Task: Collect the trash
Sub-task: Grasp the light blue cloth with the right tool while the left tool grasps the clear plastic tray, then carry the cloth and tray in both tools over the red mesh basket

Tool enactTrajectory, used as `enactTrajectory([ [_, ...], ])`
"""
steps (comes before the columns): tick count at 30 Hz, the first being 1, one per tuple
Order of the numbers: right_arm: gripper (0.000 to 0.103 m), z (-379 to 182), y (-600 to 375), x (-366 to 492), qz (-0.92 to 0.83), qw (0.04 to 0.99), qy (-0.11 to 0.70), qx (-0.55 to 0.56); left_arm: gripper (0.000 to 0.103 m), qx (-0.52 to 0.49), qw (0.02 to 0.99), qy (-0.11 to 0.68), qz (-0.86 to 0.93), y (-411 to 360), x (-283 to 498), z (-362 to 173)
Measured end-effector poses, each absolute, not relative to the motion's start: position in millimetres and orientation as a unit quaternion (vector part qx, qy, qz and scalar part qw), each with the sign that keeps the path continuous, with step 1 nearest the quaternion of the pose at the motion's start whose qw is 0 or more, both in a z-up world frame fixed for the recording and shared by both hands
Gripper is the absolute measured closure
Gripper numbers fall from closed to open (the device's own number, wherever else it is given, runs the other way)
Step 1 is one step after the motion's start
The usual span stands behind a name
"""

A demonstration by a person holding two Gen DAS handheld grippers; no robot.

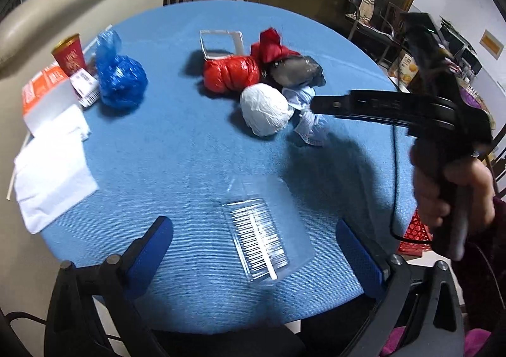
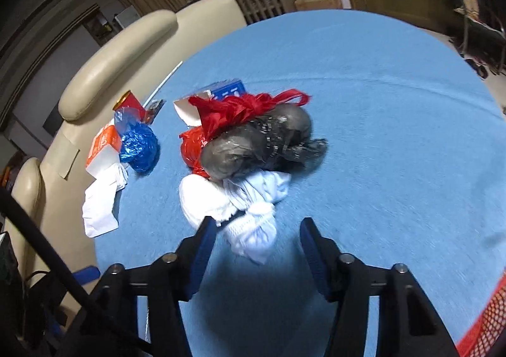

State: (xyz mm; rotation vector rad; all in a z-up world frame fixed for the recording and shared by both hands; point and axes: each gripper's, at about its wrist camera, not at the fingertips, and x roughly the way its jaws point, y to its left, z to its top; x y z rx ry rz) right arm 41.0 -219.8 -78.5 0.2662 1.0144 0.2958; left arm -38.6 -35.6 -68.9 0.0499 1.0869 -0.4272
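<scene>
A round blue-clothed table [image 1: 196, 148] carries knotted trash bags [image 1: 234, 73] — a clear plastic tray [image 1: 262, 233], white napkins [image 1: 50, 173].

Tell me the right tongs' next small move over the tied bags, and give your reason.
Probably ease the right tongs down and close on the white bag's knotted tail. The tail already lies between the pads, which do not yet press on it, and it sticks out clear of the grey bag.
</scene>
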Motion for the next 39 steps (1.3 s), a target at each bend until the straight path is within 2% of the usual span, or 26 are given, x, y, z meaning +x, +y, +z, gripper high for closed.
enactTrajectory([
  [1, 0.06, -81.0, -217.4, 44.3, 0.141, 0.853, 0.486, 0.125, 0.006, 0.023, 0.832, 0.515, -0.203, -36.2, -37.9, -70.1],
  [5, 0.063, -93.5, -211.2, 56.9, 0.138, 0.847, 0.498, 0.122, 0.016, 0.014, 0.821, 0.531, -0.21, -37.2, -34.4, -78.0],
  [7, 0.067, -97.4, -209.3, 60.4, 0.14, 0.843, 0.503, 0.126, 0.026, 0.008, 0.815, 0.54, -0.211, -36.1, -32.2, -82.3],
  [9, 0.07, -97.8, -205.8, 59.9, 0.144, 0.842, 0.505, 0.122, 0.03, -0.004, 0.808, 0.55, -0.212, -33.9, -30.9, -86.6],
  [11, 0.072, -95.7, -201.0, 56.0, 0.142, 0.848, 0.5, 0.106, 0.039, -0.019, 0.802, 0.558, -0.214, -30.9, -29.6, -89.9],
  [12, 0.073, -94.8, -200.4, 54.1, 0.143, 0.849, 0.498, 0.106, 0.048, -0.023, 0.799, 0.561, -0.215, -30.0, -29.2, -91.3],
  [14, 0.073, -93.0, -203.0, 47.7, 0.145, 0.848, 0.497, 0.114, 0.055, -0.032, 0.794, 0.567, -0.216, -28.4, -28.7, -94.2],
  [16, 0.073, -90.1, -207.2, 39.4, 0.146, 0.848, 0.495, 0.118, 0.072, -0.039, 0.79, 0.57, -0.22, -27.9, -29.2, -95.6],
  [18, 0.073, -86.3, -212.4, 29.1, 0.15, 0.849, 0.492, 0.123, 0.079, -0.039, 0.79, 0.571, -0.221, -28.1, -29.7, -95.3],
  [29, 0.073, -66.8, -258.1, -25.4, 0.147, 0.857, 0.459, 0.183, 0.079, -0.002, 0.808, 0.536, -0.243, -48.9, -45.3, -71.4],
  [39, 0.073, -43.2, -344.5, -93.8, 0.083, 0.874, 0.413, 0.243, 0.079, 0.098, 0.801, 0.501, -0.312, -141.4, -53.0, -40.4],
])
